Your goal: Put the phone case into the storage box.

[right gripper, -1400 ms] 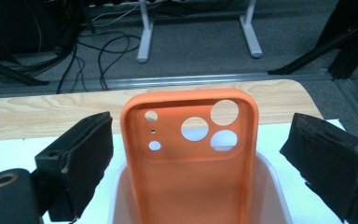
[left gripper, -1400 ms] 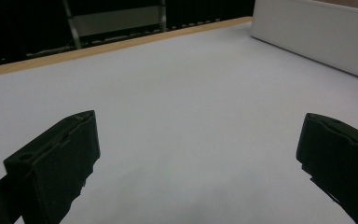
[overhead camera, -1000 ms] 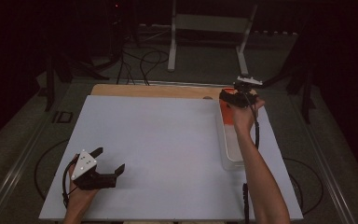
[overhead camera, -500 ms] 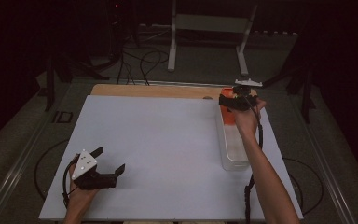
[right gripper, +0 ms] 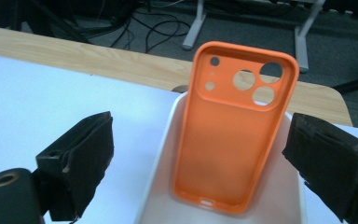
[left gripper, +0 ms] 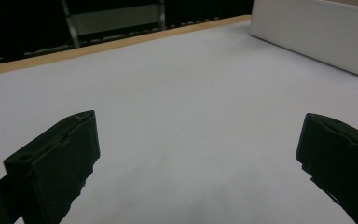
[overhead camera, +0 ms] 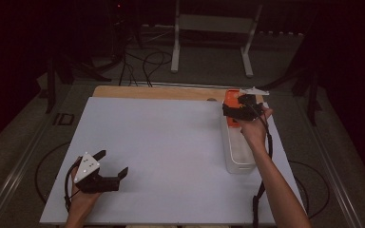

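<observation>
So there's one orange phone case (right gripper: 235,126) here, and it's sitting in the far end of the one long white tray (overhead camera: 233,156) that runs along the right side of the table (overhead camera: 161,142). The case lies open side up, with its camera end propped on the tray's far rim. In the right gripper view I count five cutouts in that end: three bigger round ones and two small ones.

Two grippers in play, one per hand. The right gripper (right gripper: 200,163) hovers just above the case, jaws spread wide, one on each side of it and not touching it, so it's got hold of nothing. In the high view you can see the right gripper (overhead camera: 240,110) over the tray's far end, with the person's forearm stretched along the tray.

The left gripper (overhead camera: 110,164) is way over at the near left corner of the white table sheet, well apart from the tray. In the left gripper view its two jaws are also wide open with just bare white surface between them, and one wall of the tray shows off in the far corner.
</observation>
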The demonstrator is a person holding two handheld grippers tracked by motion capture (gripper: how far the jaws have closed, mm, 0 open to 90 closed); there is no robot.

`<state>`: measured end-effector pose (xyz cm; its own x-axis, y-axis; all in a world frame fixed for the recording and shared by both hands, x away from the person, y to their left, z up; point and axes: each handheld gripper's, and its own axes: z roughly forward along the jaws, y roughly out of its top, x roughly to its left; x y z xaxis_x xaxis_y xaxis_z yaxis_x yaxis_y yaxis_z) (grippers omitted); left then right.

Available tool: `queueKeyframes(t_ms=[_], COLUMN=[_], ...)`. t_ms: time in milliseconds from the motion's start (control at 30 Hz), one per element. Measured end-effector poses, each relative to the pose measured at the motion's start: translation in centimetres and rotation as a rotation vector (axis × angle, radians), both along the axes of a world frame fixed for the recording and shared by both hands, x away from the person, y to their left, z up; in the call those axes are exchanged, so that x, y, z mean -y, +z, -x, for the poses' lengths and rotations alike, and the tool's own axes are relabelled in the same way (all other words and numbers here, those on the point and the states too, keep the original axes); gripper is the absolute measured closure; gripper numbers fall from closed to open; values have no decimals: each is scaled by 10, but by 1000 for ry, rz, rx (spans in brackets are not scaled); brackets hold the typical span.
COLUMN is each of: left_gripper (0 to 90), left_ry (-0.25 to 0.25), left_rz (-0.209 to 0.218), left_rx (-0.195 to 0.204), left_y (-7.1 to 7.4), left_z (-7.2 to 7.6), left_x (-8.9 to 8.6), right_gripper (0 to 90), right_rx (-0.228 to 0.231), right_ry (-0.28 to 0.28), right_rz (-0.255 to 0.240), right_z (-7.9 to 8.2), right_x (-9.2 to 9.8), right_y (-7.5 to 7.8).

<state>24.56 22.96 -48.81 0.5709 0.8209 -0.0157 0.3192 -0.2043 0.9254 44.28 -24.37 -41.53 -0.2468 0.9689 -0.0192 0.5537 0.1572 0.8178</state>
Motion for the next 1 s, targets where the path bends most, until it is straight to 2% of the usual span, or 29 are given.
queueKeyframes(t_ms=[300, 700, 1000], left_gripper=[1, 1, 1], left_ry=[-2, -3, -5], left_rz=[-3, -3, -5], left_rx=[-1, 0, -1], left_y=[0, 0, 0], left_z=[0, 0, 0], left_x=[0, 0, 1], right_gripper=[79, 79, 79], right_rx=[18, 49, 71], right_ry=[59, 109, 157], right_rz=[-5, -56, -65], right_z=[21, 52, 79], right_x=[-3, -1, -3], right_y=[3, 3, 2])
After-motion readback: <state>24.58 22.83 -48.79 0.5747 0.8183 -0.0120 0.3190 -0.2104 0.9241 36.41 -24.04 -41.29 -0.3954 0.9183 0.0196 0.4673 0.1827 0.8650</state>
